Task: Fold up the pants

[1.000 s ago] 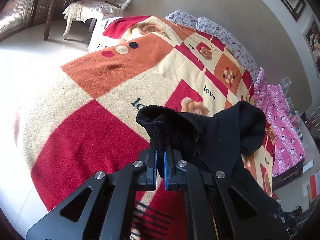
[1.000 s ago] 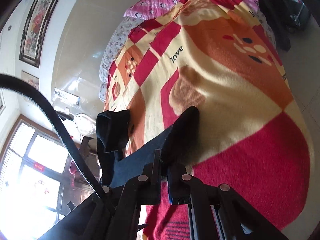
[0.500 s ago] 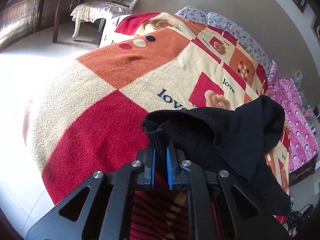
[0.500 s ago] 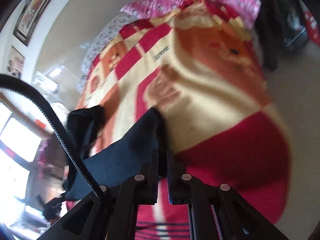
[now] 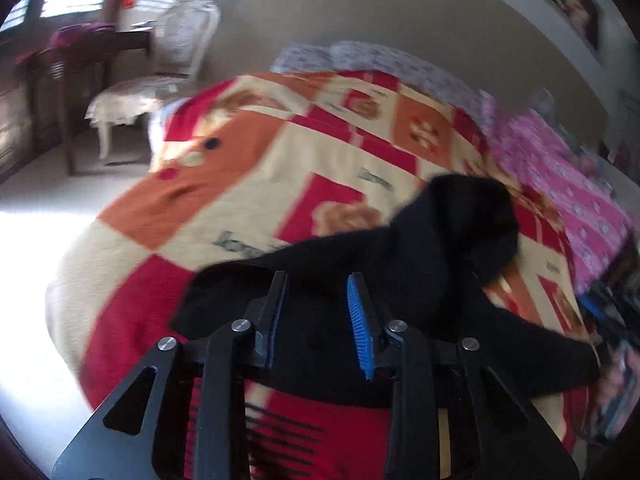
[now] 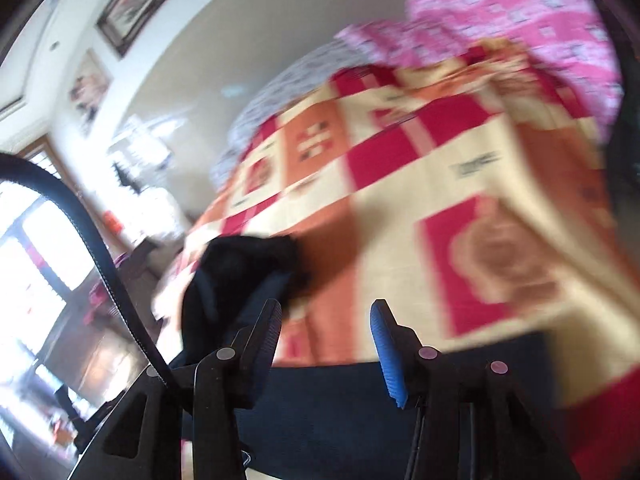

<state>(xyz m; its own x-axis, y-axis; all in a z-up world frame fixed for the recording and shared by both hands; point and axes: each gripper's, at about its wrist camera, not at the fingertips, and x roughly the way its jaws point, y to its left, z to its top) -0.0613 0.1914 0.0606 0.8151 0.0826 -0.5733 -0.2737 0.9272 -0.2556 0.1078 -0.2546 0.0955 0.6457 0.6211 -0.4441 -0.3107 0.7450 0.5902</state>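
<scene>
Black pants lie on the bed, on the red, orange and cream patchwork blanket. Left wrist view: the fabric is a wide band right in front of the fingers, long axis running roughly 9 to 3 o'clock, its left end at about 9 and a thinner strip trailing to 4 o'clock at the bed edge. A bunched hump rises from the band toward 1 o'clock. Frame is motion-blurred, so seams and waistband are unreadable; which end is waist or cuffs cannot be told.

Left hand-held gripper: jaws apart and opening, blue pads not pressing anything; pants fabric shows between and behind the fingers, released.

Right wrist view: right hand-held gripper also parted and opening, nothing pinched. A flat dark panel of the pants lies under the fingers across the bottom, 8 to 4 o'clock; a crumpled black lump sits at 10 o'clock just past the left finger. A black cable arcs down the left side.

Pink patterned quilt is piled on the bed at 2 o'clock in the left view. White chair stands on the floor at 10 o'clock, beside the bed. No containers visible.
</scene>
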